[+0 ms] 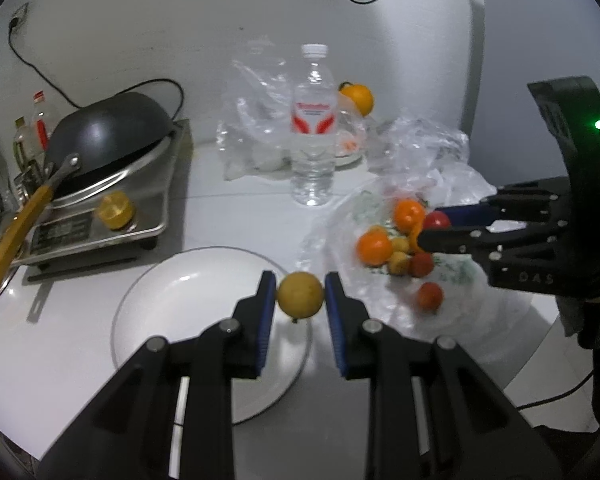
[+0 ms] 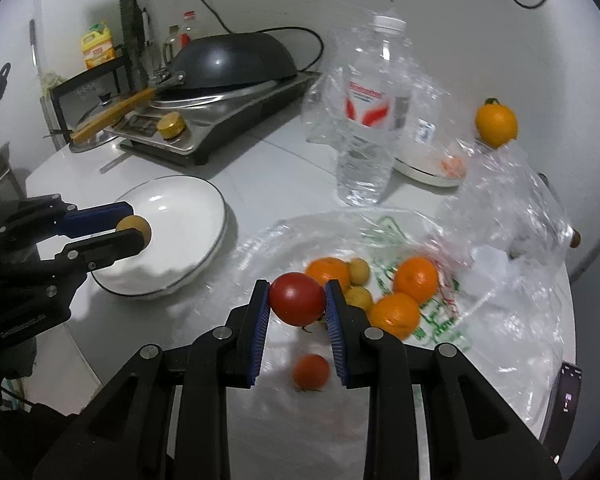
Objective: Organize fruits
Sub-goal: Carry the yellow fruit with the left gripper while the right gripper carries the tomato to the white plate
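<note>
My left gripper (image 1: 300, 292) is shut on a small yellow fruit (image 1: 300, 294), held over the right rim of a white plate (image 1: 172, 304). The right wrist view shows that same left gripper (image 2: 140, 229) above the white plate (image 2: 196, 200). My right gripper (image 2: 297, 300) is shut on a red tomato (image 2: 297, 298), above a flattened plastic bag (image 2: 420, 344). On the bag lie three oranges (image 2: 416, 274), two small yellow fruits (image 2: 358, 272) and another small tomato (image 2: 311, 372). In the left wrist view the right gripper (image 1: 432, 226) holds the tomato (image 1: 438, 220) over the fruit pile (image 1: 376, 246).
A water bottle (image 1: 314, 128) stands mid-table among crumpled clear bags (image 1: 256, 120). Behind it a lone orange (image 1: 358, 98) sits by a small dish (image 2: 424, 168). An upturned dark wok (image 1: 108, 136) rests on a steel cooker (image 1: 112, 216) at left. Cables run along the wall.
</note>
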